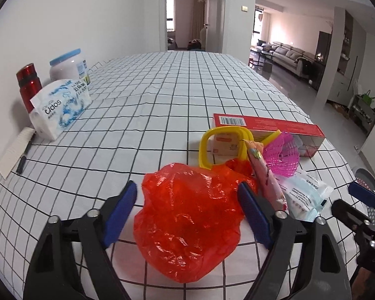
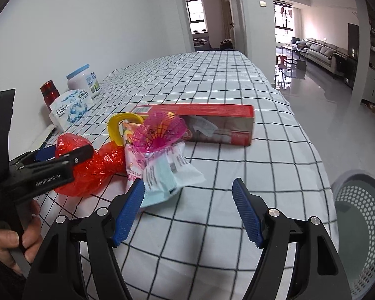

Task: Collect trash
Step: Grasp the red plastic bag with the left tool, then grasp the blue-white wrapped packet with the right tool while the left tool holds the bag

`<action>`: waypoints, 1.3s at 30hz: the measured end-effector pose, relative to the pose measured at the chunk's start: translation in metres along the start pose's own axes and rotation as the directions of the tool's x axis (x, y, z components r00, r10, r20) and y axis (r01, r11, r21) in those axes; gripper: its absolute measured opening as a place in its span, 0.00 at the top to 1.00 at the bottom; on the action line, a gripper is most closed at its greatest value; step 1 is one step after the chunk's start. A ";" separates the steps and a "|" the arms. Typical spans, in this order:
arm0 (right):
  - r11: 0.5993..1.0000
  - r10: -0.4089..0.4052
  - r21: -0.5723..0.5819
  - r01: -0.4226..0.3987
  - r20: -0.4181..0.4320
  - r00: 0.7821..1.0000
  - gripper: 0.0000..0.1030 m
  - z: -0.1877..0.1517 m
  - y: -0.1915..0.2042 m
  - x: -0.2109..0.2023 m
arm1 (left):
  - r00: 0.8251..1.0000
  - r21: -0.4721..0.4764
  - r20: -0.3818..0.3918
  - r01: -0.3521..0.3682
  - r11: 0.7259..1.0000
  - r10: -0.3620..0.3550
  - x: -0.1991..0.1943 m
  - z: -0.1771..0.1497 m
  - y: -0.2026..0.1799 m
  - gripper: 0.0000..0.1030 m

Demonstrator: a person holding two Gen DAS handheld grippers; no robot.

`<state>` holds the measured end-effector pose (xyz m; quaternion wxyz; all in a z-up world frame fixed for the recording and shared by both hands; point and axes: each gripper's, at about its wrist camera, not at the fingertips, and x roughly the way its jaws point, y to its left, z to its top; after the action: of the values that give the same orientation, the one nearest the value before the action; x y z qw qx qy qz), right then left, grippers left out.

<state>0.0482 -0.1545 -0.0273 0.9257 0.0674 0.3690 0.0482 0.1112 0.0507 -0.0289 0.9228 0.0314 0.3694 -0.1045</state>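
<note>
**Clerk:** Trash, item one: red plastic bag [image 1: 187,225], crumpled, lower centre of the left wrist view, lying on the checked tablecloth [image 1: 150,100]. Position against your tool?

**Operator:** I have the left gripper [image 1: 187,210] spread wide, one blue pad on each side of the bag. Whether the pads touch the film I cannot tell; nothing is pinched yet.

**Clerk:** Item two onward?

**Operator:** Right of the bag, in a heap: yellow ring [image 1: 222,147], pink mesh piece [image 1: 283,155], pink printed wrapper [image 1: 267,180], pale blue packet [image 2: 162,177], and a long red box [image 2: 212,122] behind them. Grey perforated bin [image 2: 362,225] sits at the lower right of the right wrist view, off the table edge.

**Clerk:** Right tool?

**Operator:** Right gripper [image 2: 187,210] is also wide and holds nothing, its left pad just beside the blue packet.

**Clerk:** Step in hand?

**Operator:** I judge it the first pick, the grasp on the bag. Next I would close the left fingers low on the bunched film, since loose plastic may slip, then carry it right to the bin.

**Clerk:** Not trash?

**Operator:** Probably the red flask [image 1: 28,85], white jar [image 1: 68,66] and tissue pack [image 1: 60,107], left edge.
</note>
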 end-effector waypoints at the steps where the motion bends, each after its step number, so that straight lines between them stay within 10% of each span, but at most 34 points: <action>1: 1.000 0.000 -0.006 0.000 -0.004 1.000 0.32 0.001 0.002 0.003 | 1.000 -0.001 -0.003 0.006 1.000 -0.006 0.001 0.000 0.000 0.34; 13: 0.997 -0.029 -0.073 0.025 -0.055 0.998 0.32 0.013 0.009 0.031 | 0.998 0.001 -0.018 0.054 0.999 -0.054 -0.005 -0.013 -0.007 0.77; 39: 0.992 -0.037 -0.122 0.023 -0.114 0.993 0.39 0.006 0.014 0.053 | 0.999 -0.025 0.018 0.036 0.999 -0.036 -0.040 -0.022 -0.004 0.81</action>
<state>0.0901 -0.1338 -0.0560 0.9057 0.0032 0.4197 0.0603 0.0675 0.0564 -0.0171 0.9244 0.0121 0.3630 -0.1166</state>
